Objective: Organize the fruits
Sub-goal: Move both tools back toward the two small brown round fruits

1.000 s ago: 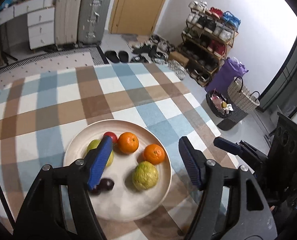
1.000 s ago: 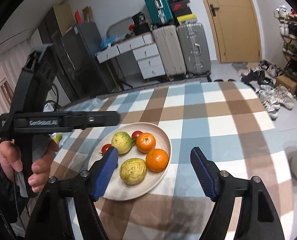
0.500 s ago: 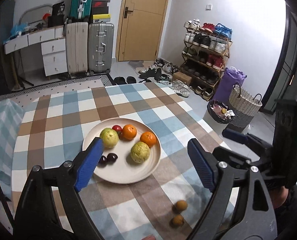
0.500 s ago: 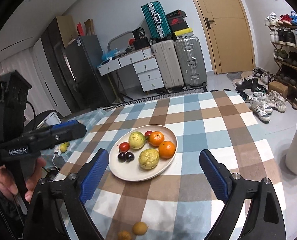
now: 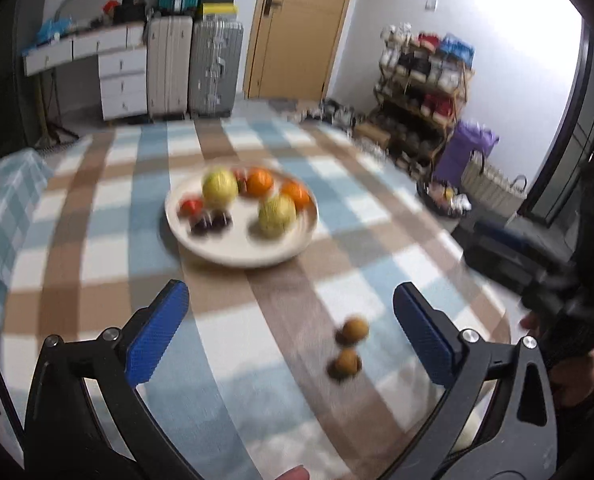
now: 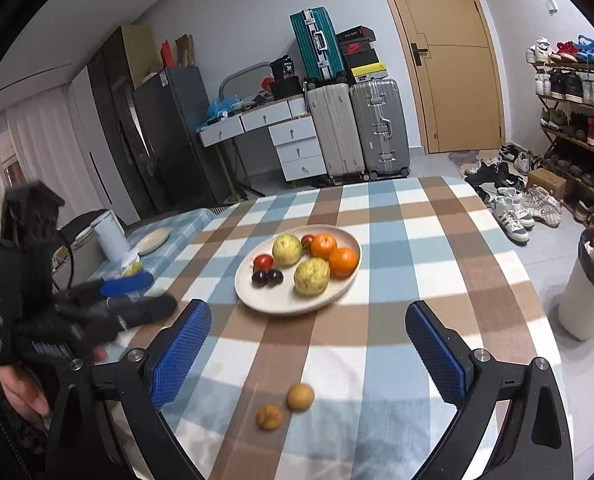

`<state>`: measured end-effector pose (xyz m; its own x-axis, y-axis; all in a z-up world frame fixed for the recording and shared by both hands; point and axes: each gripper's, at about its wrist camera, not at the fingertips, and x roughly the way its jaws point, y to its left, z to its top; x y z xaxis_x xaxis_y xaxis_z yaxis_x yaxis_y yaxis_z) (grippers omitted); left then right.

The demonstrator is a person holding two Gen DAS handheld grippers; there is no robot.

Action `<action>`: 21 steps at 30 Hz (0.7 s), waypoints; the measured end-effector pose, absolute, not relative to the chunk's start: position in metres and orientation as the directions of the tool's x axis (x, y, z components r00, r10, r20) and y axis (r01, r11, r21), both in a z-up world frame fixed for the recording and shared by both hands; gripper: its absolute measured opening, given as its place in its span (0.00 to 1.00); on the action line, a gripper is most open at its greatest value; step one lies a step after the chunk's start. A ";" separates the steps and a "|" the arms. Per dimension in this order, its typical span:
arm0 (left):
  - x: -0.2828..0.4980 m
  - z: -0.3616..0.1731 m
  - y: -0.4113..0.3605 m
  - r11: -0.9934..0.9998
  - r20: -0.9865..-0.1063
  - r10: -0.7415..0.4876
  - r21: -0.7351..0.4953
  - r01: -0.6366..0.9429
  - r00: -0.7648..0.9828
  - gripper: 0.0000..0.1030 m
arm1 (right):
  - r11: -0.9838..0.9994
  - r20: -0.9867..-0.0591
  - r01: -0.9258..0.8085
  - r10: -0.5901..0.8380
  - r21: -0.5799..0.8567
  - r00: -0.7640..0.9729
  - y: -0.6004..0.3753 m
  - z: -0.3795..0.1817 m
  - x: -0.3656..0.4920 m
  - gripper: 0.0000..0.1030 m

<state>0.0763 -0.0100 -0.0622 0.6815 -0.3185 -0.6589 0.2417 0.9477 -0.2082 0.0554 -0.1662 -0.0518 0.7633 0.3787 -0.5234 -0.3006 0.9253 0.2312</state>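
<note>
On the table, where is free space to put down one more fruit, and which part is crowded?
Bare cloth lies between the plate and the two small brown fruits near the front edge, and on the checked tablecloth right of the plate, toward the shoe rack. On the plate, only the near part is free; its far half is crowded with oranges and other fruit.

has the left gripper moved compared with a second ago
Yes. The left gripper has pulled back from the plate: its fingers no longer overlap it, and its jaws are opening, empty.
</note>
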 end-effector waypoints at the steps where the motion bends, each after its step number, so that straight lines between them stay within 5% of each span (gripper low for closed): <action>1: 0.075 -0.071 -0.012 0.946 -0.672 -0.324 -0.218 0.241 0.666 0.99 | 0.929 -0.528 -0.294 0.370 0.225 0.765 -0.166 -0.054 0.052 0.97; 21: 0.090 -0.155 -0.065 0.926 -0.793 -0.355 -0.224 0.305 0.495 0.99 | 0.943 -0.575 -0.245 0.332 0.226 0.748 -0.178 -0.092 0.034 1.00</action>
<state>0.0896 -0.0651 -0.1553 0.4947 -0.3548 -0.7933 0.3049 0.9257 -0.2239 0.0341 -0.1780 -0.0923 0.7480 0.3322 -0.5746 -0.2449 0.9428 0.2263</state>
